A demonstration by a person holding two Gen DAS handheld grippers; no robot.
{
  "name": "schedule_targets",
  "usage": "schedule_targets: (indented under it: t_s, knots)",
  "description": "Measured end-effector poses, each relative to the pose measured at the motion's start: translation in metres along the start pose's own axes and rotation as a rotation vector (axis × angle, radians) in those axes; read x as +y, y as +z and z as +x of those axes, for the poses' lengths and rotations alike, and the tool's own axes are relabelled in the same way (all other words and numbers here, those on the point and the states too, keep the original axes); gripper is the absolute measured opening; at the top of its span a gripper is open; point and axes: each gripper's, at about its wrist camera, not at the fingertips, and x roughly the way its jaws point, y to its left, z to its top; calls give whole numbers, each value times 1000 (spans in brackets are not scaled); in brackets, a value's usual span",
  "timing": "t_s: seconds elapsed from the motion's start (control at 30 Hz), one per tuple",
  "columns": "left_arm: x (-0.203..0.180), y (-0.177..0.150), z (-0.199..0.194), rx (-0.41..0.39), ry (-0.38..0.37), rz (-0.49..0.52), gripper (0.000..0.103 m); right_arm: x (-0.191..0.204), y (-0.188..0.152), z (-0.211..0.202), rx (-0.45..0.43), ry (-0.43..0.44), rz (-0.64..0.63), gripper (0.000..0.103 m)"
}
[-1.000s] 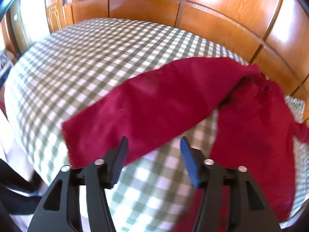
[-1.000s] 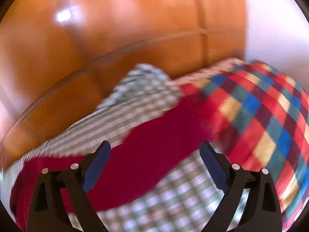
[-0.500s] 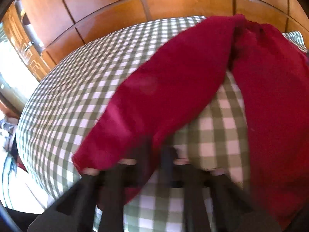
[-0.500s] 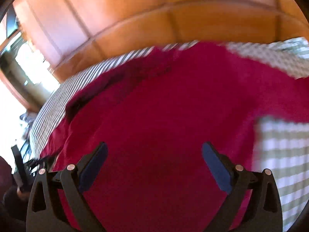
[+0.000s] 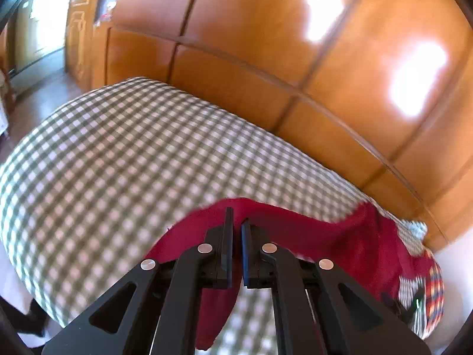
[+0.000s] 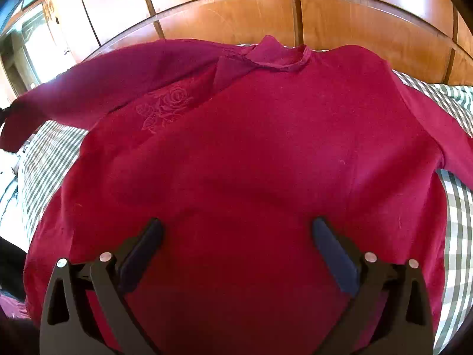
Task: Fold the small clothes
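A dark red sweater [image 6: 251, 148] lies spread on the checked bed sheet [image 6: 455, 207], neck towards the wooden wall, with a rose stitched near its left shoulder. My right gripper [image 6: 236, 224] hovers over the lower body of the sweater. Its jaws are wide and still opening, with only the flat cloth below them and nothing gripped. My left gripper [image 5: 235, 216] is shut on the end of the sweater's sleeve [image 5: 295, 230]. It holds the sleeve raised above the sheet [image 5: 118, 153], and the cuff hangs down under the fingers.
Glossy wooden wardrobe panels [image 5: 266, 44] rise directly behind the bed. A bright plaid cloth [image 5: 436, 290] lies at the bed's far right end. The bed's left edge drops to a wooden floor [image 5: 38, 100] by a doorway.
My left gripper closed on the sleeve end and lifted it off the sheet. My right gripper swung from the plaid cloth to over the sweater's body and spread a little wider.
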Motion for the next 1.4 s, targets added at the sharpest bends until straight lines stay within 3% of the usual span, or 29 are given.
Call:
schedule_targets:
  t_s: [0.1, 0.23, 0.3, 0.37, 0.4, 0.43, 0.5, 0.57, 0.67, 0.73, 0.83, 0.9, 1.03, 1.17, 1.33, 1.37, 1.4]
  knots:
    - [11, 32, 28, 13, 97, -16, 3, -1, -2, 1, -6, -6, -5, 101]
    - [34, 58, 84, 62, 282, -88, 3, 2, -4, 6, -9, -31, -20, 101]
    - [45, 58, 108, 98, 293, -132, 4, 1, -4, 7, -7, -37, -23, 101]
    - [50, 52, 117, 119, 312, -163, 13, 1, -3, 8, -7, -36, -22, 101]
    - [53, 48, 120, 124, 314, -162, 27, 4, -2, 10, -8, -36, -23, 101]
    - [56, 44, 118, 123, 330, -154, 53, 3, -2, 10, -9, -36, -22, 101]
    - [61, 37, 99, 66, 372, -137, 71, 3, -3, 9, -10, -34, -21, 101]
    - [71, 34, 82, 48, 437, -130, 71, 2, -3, 10, -12, -34, -21, 101]
    - [106, 32, 50, 18, 504, -202, 70, 3, -2, 10, -12, -37, -23, 101]
    - [121, 27, 33, -7, 500, -227, 70, 3, -2, 10, -12, -41, -24, 101]
    - [138, 9, 29, 28, 500, -236, 70, 5, -1, 12, -12, -51, -30, 101]
    - [143, 0, 38, 43, 458, -256, 70, 7, 0, 12, -11, -60, -36, 101]
    - [146, -20, 63, 65, 305, -354, 70, 8, 0, 13, -8, -73, -43, 101]
    - [144, -11, 86, 8, 281, -367, 71, 9, -1, 14, -5, -82, -48, 101]
    - [144, -4, 132, 68, 330, -343, 72, 11, -1, 15, -1, -94, -52, 101]
    - [143, -3, 135, 59, 337, -337, 67, 11, -1, 15, -1, -95, -52, 101]
    - [140, -2, 137, 42, 314, -327, 27, 12, -1, 15, -1, -96, -52, 101]
